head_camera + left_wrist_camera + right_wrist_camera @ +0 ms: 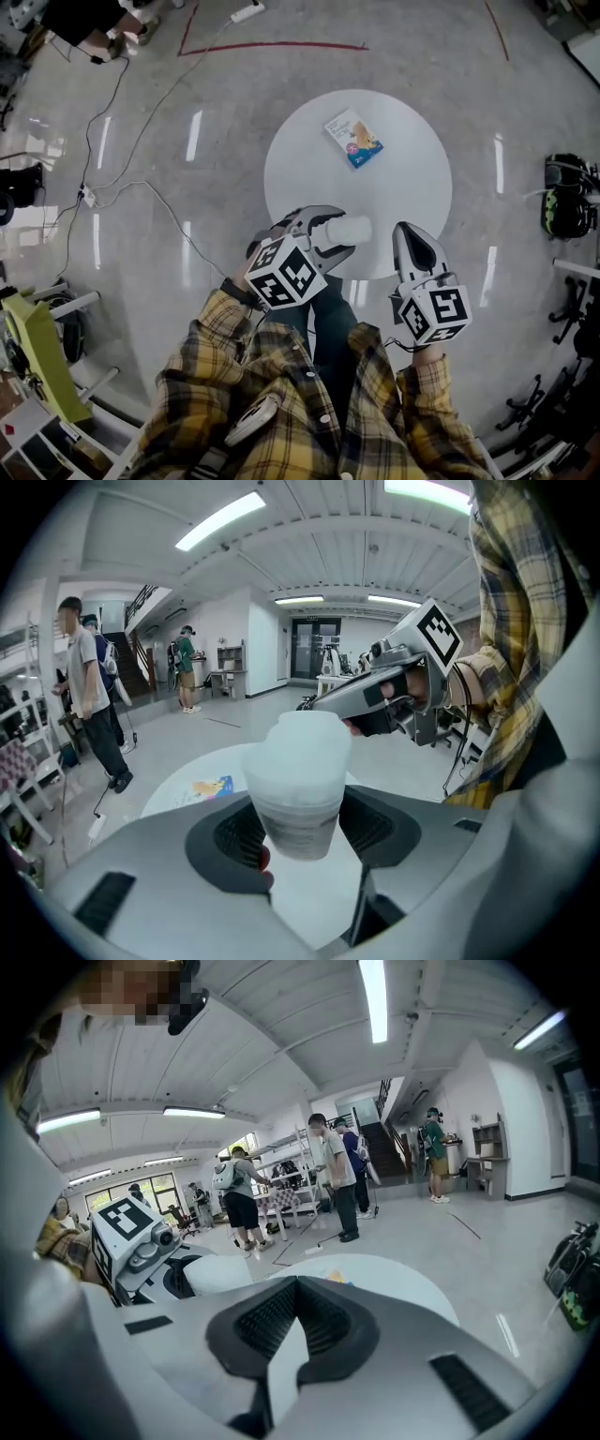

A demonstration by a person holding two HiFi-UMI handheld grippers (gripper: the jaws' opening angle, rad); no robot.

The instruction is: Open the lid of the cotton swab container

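Over the six o'clock rim of the round table, pinched in the left gripper by its lower body: cotton swab container, lying sideways, capped end pointing toward three o'clock. By the look of it, lid not yet off. At five o'clock of the table, just beside that capped end but apart from it: right gripper, jaws pressed together on nothing.

To do this step well, spread the right jaws first, wide enough to straddle the cap. Bring them in from three o'clock, square to the container's axis. Bite on the cap's side wall only, above the seam, never across it. Keep the left clamp firm and low on the body, clear of the seam. Then pull or twist straight along the axis. Avoid levering sideways, likely to spill swabs or squirt the tub out of the grip.

Frosted, milky plastic, translucent. Round in section, tapering slightly toward the held end. Cap a little wider than the body, softly domed. Smooth, probably slippery against the ribbed black pads. Band of fine print round the body. Thin walls, probably, so squeeze modestly. Matte white tabletop, and at twelve o'clock a small flat printed card, blue at one corner.
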